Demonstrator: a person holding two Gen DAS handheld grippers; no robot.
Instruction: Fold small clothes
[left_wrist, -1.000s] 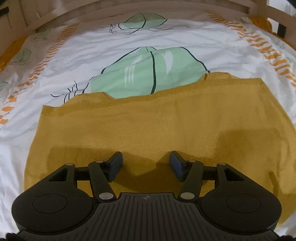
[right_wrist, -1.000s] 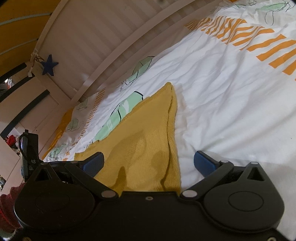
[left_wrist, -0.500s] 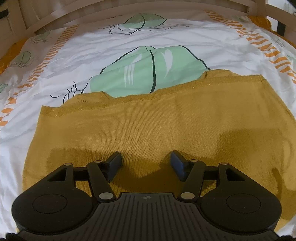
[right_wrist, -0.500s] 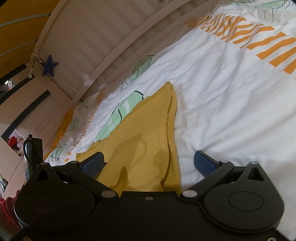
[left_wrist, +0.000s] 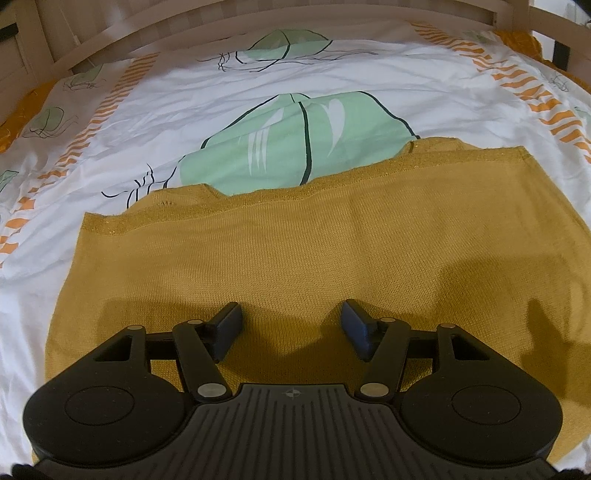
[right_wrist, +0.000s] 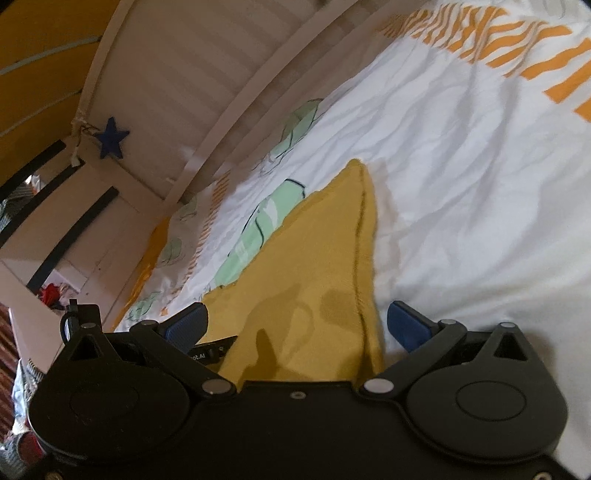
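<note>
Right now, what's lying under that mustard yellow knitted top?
The yellow top lies on a white bedsheet printed with green leaves. One leaf runs beneath its far edge; what it covers is hidden.

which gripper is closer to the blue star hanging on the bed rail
Left, as best the views show. The blue star hangs beyond the left gripper seen from the right gripper, which is over the yellow sweater's far edge.

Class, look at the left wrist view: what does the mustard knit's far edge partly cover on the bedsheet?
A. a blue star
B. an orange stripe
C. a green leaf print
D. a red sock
C: the knit overlaps the lower edge of the green leaf print.
</note>
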